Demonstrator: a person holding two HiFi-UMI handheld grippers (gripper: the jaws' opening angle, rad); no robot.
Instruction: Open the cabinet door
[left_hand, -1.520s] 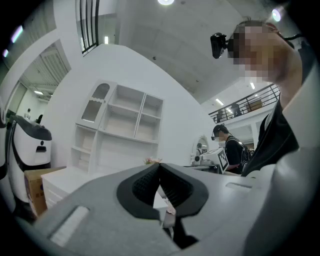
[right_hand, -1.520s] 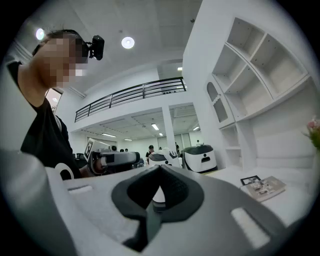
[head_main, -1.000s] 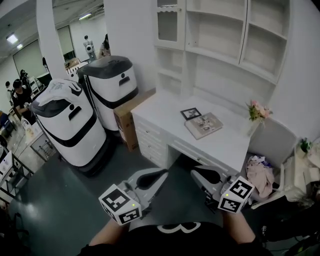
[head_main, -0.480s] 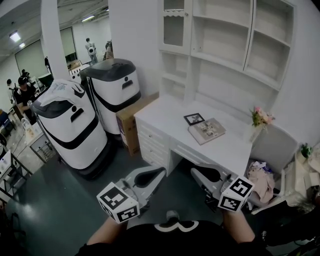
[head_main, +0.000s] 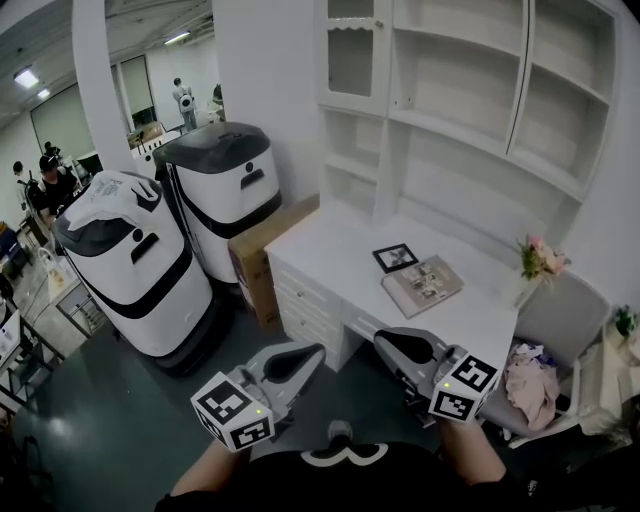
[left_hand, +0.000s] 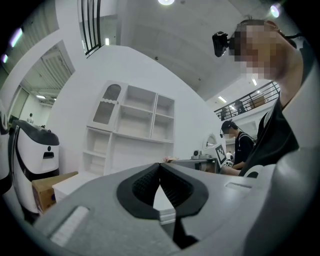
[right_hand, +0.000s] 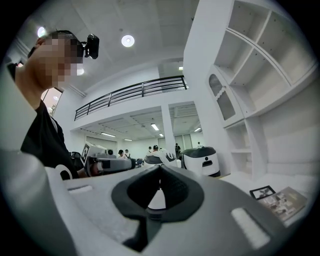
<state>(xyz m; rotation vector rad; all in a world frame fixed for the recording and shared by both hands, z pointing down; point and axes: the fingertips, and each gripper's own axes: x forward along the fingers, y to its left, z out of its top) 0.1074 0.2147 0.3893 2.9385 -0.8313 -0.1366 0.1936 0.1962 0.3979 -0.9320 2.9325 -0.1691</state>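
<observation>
The cabinet door (head_main: 352, 55) is the narrow glass-paned one at the top left of the white shelf unit (head_main: 455, 110), high above the desk (head_main: 340, 240), and it sits shut in its frame. A small knob (head_main: 378, 23) appears to sit near its upper right edge, though it is too small to be sure. If so, the hinges are probably on the left.

On the desk below lie a picture frame (head_main: 396, 257) and a book (head_main: 423, 284), with flowers (head_main: 540, 260) at the far right end.

Both grippers are low in front of the person, well apart from the door. The left gripper (head_main: 303, 357) and the right gripper (head_main: 392, 343) point level, each with its jaws pressed together on nothing.

The step in hand is the approach. To do it well, step up to the desk, lift the nearer gripper to knob height and spread its jaws before arriving. Then close squarely on the knob and pull along the door's swing, not straight back, keeping the other gripper clear of the things on the desk.
</observation>
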